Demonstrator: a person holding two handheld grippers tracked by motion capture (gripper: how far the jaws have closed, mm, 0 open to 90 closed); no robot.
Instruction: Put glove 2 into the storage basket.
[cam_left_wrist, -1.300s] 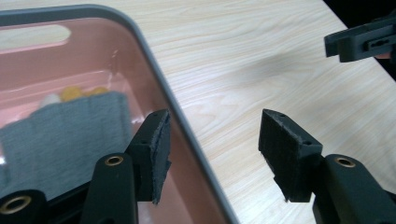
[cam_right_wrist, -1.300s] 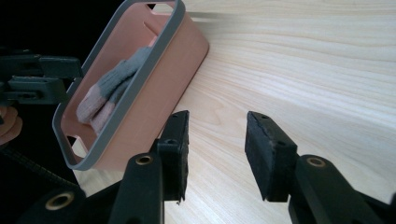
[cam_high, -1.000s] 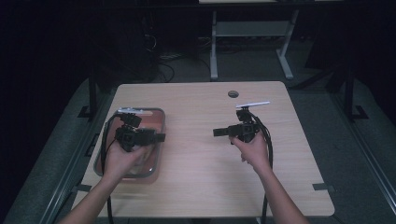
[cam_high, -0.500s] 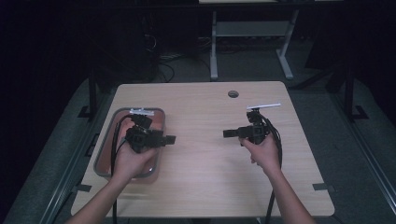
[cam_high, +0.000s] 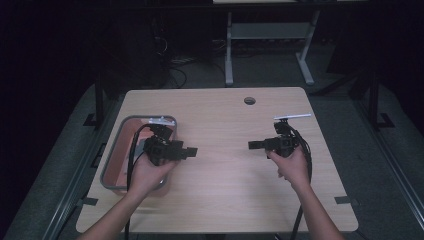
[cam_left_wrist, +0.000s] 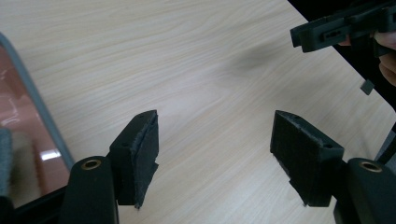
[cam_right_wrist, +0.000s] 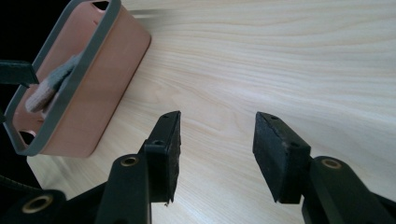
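Note:
A salmon bin with a grey rim (cam_high: 114, 150) stands at the table's left side. Something grey and cloth-like (cam_right_wrist: 51, 84) lies inside it. My left gripper (cam_high: 191, 151) hovers over the bin's right edge, open and empty, pointing right across the wood. In the left gripper view, its jaws (cam_left_wrist: 215, 158) stand wide apart above bare table, with the bin's rim (cam_left_wrist: 51, 126) at the left. My right gripper (cam_high: 252, 145), right of centre, points left toward the bin (cam_right_wrist: 93, 88). Its jaws (cam_right_wrist: 217, 149) are also open with nothing between them.
The wooden table (cam_high: 225, 200) has a round hole (cam_high: 249, 100) near its far edge. Beyond the table, on a dark floor, are a white desk frame (cam_high: 230, 50) and loose cables (cam_high: 175, 62). Cables trail from both grippers toward the near edge.
Both hands have shifted to the right. The left gripper has come from above the bin's middle to its right edge. Both stayed open.

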